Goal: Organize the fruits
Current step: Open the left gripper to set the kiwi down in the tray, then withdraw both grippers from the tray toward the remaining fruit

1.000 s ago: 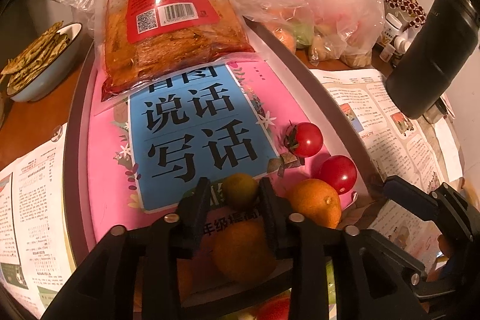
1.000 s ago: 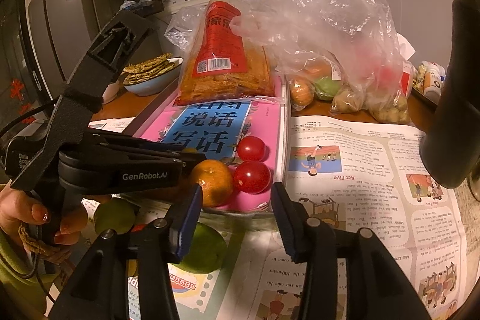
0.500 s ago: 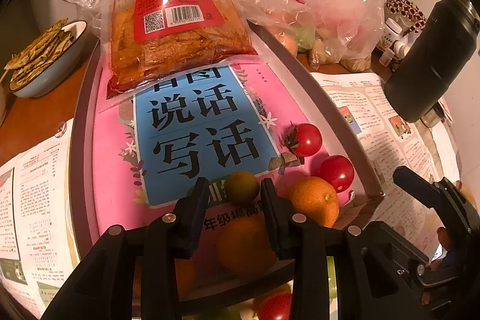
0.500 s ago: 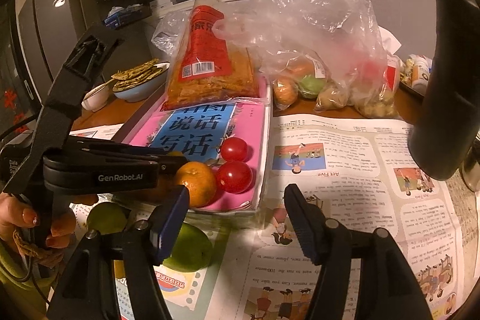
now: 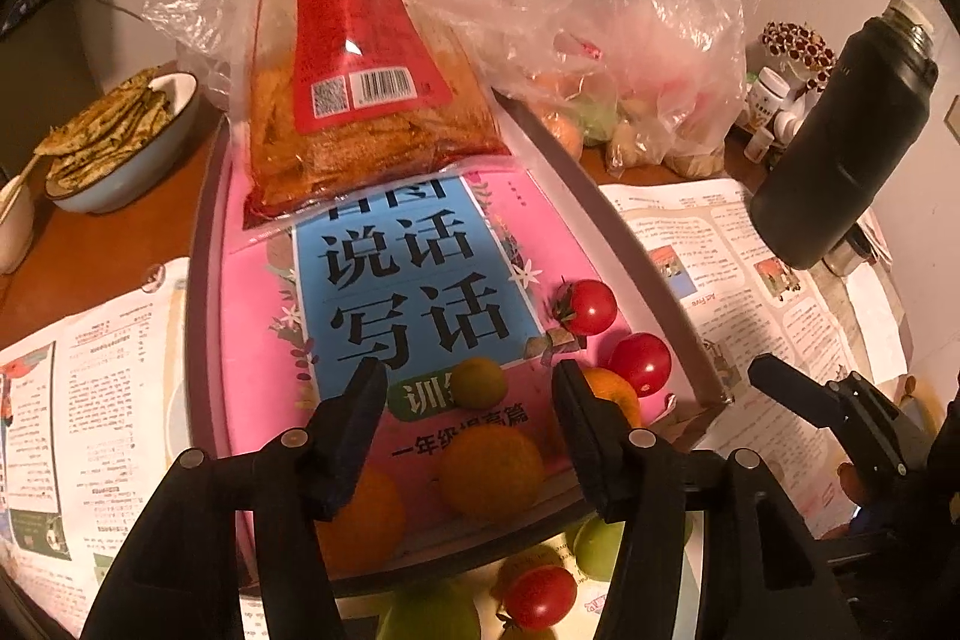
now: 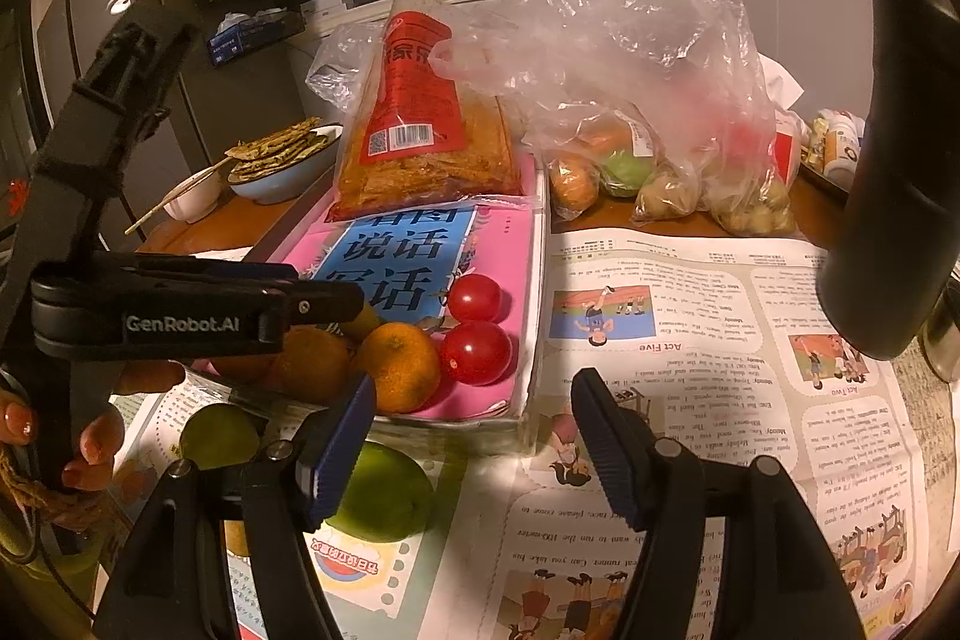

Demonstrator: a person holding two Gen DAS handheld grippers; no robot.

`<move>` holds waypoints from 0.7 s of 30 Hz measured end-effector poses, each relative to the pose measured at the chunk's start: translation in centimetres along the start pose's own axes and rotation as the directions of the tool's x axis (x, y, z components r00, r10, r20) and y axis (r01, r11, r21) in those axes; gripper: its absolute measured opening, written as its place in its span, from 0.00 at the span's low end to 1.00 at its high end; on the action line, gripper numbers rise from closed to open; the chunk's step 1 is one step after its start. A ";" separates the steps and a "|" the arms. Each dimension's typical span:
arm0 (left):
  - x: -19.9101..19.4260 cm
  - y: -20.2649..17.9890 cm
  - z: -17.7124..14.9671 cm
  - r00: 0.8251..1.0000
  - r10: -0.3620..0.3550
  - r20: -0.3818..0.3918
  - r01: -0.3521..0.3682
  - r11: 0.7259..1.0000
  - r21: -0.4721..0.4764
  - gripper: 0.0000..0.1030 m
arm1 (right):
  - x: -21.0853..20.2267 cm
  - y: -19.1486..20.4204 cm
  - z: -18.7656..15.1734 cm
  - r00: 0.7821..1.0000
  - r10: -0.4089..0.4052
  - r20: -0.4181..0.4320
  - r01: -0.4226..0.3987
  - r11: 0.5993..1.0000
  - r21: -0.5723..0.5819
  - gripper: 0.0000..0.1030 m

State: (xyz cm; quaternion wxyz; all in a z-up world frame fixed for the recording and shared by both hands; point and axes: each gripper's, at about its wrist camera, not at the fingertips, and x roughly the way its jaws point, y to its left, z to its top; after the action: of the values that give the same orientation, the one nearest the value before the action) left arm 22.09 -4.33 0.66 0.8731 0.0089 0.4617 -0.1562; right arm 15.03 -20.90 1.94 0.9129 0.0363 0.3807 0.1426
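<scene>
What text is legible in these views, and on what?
"GenRobot.AI": side of the left gripper.
"说话 写话": blue panel of the pink book.
"一年级": lower edge of that book's cover.
"Act Five", upside down: newspaper.
Snack bag: barcode and QR code; its characters are too blurred.
Newspaper body print: too small.

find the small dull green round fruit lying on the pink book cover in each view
Left wrist view: the small dull green round fruit lies low in the centre, between the open fingers of the left gripper, untouched.
Right wrist view: mostly hidden; only a dark sliver shows left of centre, behind the other gripper's fingertip.
Shared landmark: the two red cherry tomatoes at the right edge of the pink book.
</scene>
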 end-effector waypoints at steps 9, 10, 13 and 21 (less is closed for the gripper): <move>-1.5 0.4 -0.3 0.999 0.022 0.024 -0.021 0.999 -0.035 0.68 | -0.2 0.3 0.1 1.000 -0.001 0.006 0.001 1.000 -0.006 0.68; -1.7 0.3 -0.3 0.999 0.024 0.027 -0.023 0.999 -0.036 0.68 | -0.3 0.3 0.0 1.000 -0.001 0.008 0.002 1.000 -0.005 0.72; -2.3 0.3 -0.5 0.999 0.026 0.042 -0.024 0.999 -0.037 0.69 | -0.5 0.3 0.1 1.000 -0.001 0.015 0.001 1.000 -0.001 0.75; -4.3 0.2 -0.7 0.997 0.012 0.082 -0.009 0.999 -0.037 0.69 | -0.8 0.3 0.1 1.000 -0.008 0.020 0.008 1.000 0.005 0.76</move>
State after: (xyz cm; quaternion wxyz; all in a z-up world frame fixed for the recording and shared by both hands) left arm 19.33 -2.89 3.69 0.8923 -0.0113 0.4280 -0.1431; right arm 14.49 -20.84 2.68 0.9171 0.0383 0.3721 0.1379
